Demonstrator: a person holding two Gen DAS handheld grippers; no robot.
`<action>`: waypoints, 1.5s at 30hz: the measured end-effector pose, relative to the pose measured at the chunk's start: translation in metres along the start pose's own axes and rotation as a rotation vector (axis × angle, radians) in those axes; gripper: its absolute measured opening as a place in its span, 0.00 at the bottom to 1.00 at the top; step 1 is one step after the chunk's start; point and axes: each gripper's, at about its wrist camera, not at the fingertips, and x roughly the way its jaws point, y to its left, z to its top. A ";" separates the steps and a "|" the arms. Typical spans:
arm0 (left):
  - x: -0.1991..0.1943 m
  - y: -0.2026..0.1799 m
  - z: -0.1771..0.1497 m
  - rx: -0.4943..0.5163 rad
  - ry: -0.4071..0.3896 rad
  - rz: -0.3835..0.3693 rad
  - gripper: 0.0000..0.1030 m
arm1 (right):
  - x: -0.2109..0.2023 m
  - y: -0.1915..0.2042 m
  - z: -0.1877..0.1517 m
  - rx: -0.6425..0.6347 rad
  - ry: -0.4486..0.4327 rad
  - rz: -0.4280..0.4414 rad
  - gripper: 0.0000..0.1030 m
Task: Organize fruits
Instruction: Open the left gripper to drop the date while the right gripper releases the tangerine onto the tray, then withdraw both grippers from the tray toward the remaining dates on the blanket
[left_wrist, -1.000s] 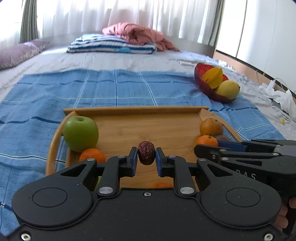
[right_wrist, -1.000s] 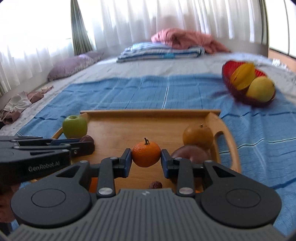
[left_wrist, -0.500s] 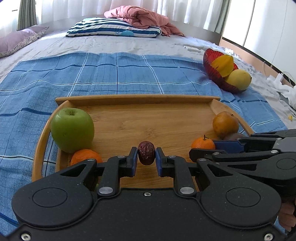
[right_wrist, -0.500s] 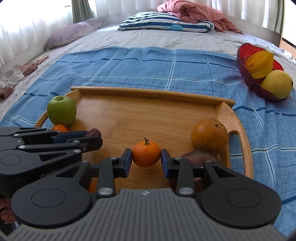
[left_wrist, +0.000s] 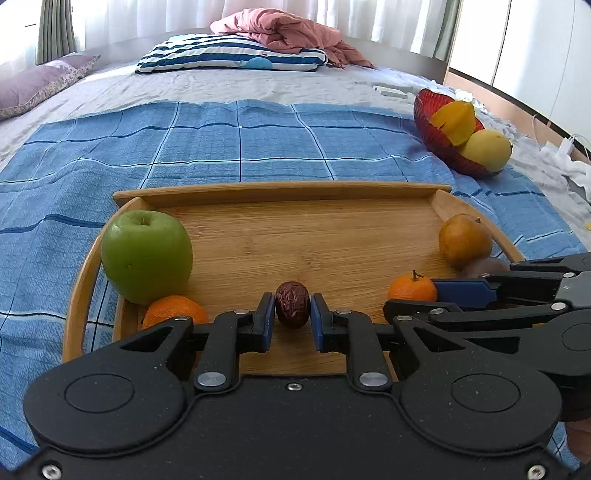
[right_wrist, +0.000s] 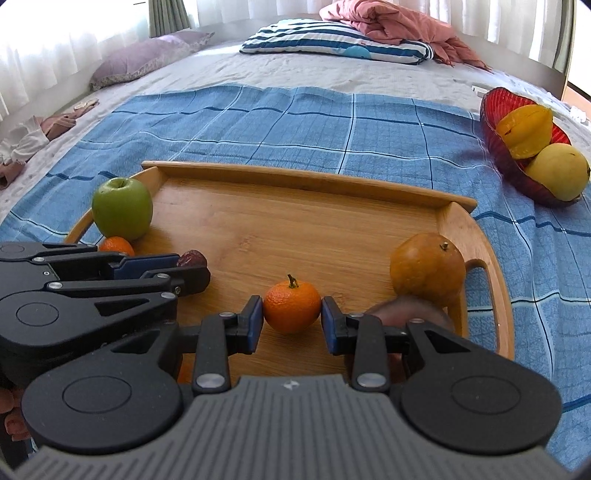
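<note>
My left gripper (left_wrist: 292, 314) is shut on a wrinkled dark red date (left_wrist: 292, 303), low over the front of the wooden tray (left_wrist: 295, 192). My right gripper (right_wrist: 291, 315) is shut on a small mandarin (right_wrist: 291, 305) with a stem, also over the tray's front. In the right wrist view the left gripper (right_wrist: 192, 267) comes in from the left edge with the date (right_wrist: 192, 257) at its tip. In the left wrist view the right gripper (left_wrist: 413, 295) reaches in from the right with the mandarin (left_wrist: 412, 287). A green apple (left_wrist: 147, 254) and a second mandarin (left_wrist: 173, 312) lie at the tray's left end.
A brownish-orange round fruit (right_wrist: 428, 269) and a dark brown fruit (right_wrist: 406, 314) lie at the tray's right end. A red bowl (right_wrist: 496, 122) with a yellow starfruit and a yellow fruit stands on the blue checked blanket (left_wrist: 240, 140) at the far right. Pillows lie beyond.
Both grippers have tipped downward and moved forward over the tray, so the tray and fruits look larger. Each keeps the same fruit between its jaws.
</note>
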 end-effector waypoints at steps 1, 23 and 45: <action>0.001 0.000 0.000 0.003 0.001 0.002 0.19 | 0.000 0.000 0.000 -0.003 0.002 0.000 0.38; 0.001 0.006 0.000 -0.011 -0.012 0.024 0.39 | -0.002 0.003 0.001 -0.023 0.012 -0.024 0.50; -0.053 0.005 -0.008 0.009 -0.112 0.029 0.80 | -0.053 -0.005 -0.011 -0.003 -0.131 -0.006 0.67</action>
